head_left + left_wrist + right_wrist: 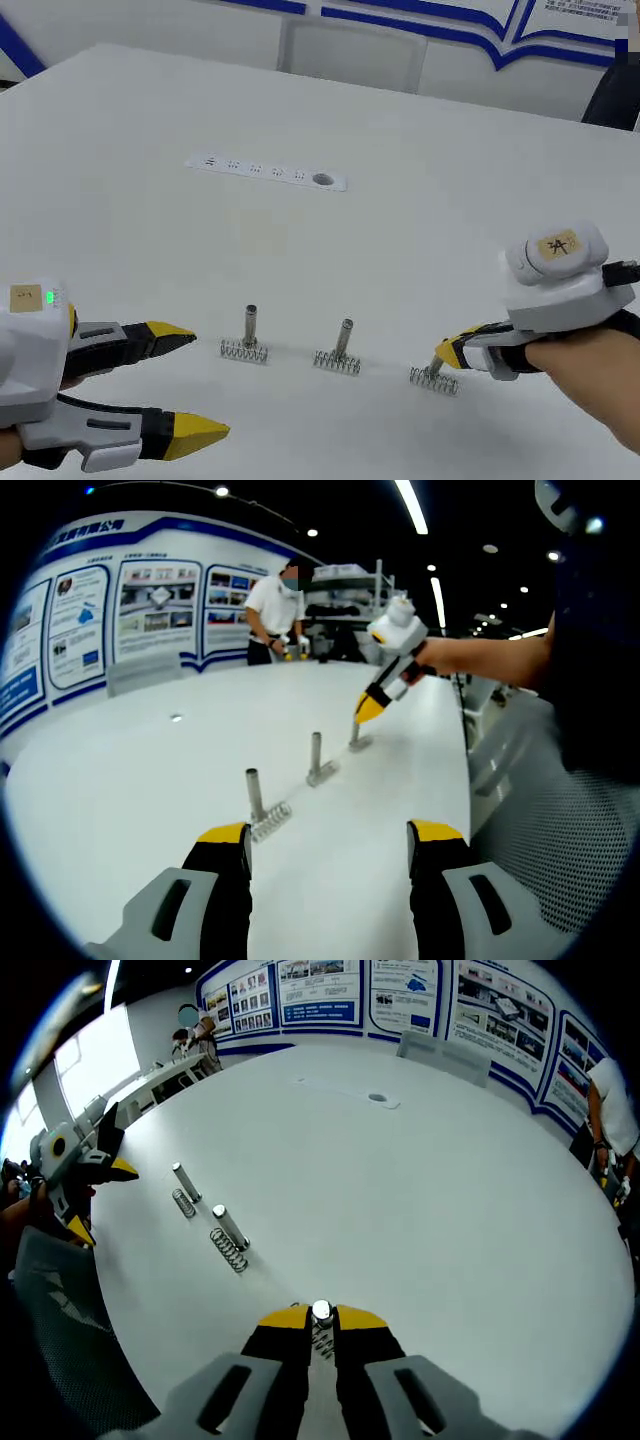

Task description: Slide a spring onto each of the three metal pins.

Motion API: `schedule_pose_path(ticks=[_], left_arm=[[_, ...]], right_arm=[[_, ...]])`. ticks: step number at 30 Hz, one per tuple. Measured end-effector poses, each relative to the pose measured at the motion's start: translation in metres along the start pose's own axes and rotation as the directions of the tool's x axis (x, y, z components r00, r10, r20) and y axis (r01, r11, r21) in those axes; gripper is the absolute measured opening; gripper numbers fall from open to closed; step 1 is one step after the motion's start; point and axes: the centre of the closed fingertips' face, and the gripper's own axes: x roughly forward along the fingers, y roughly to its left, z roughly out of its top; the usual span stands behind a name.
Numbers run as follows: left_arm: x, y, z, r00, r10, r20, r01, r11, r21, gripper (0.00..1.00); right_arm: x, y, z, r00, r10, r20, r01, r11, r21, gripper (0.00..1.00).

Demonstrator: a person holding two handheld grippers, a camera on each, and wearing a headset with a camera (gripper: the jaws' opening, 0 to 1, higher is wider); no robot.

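Right gripper (320, 1318) grips end pin (321, 1310); spring (433, 380) beside; power strip (266, 171) beyond.

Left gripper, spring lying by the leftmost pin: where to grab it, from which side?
Likely mid-length, jaws across the coils, from above on the near side. The spring lies flat on the table at the foot of the upright leftmost pin, which blocks the far side; a middle grip leaves both ends free. The left gripper is open.
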Motion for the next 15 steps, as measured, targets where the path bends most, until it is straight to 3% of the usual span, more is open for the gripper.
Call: schedule_pose_path(ticks=[10,15], left_arm=[[0.0,0.0,-0.003,1.0,-0.003,-0.001,0.003,1.0,-0.007,0.64],[0.002,0.0,-0.004,1.0,-0.009,0.002,0.009,1.0,-0.008,0.64]], right_arm=[[-0.003,-0.001,-0.005,1.0,-0.001,-0.001,0.001,0.999,-0.032,0.12],[-0.004,-0.002,-0.015,0.9999,0.003,-0.014,-0.004,0.999,-0.044,0.13]])
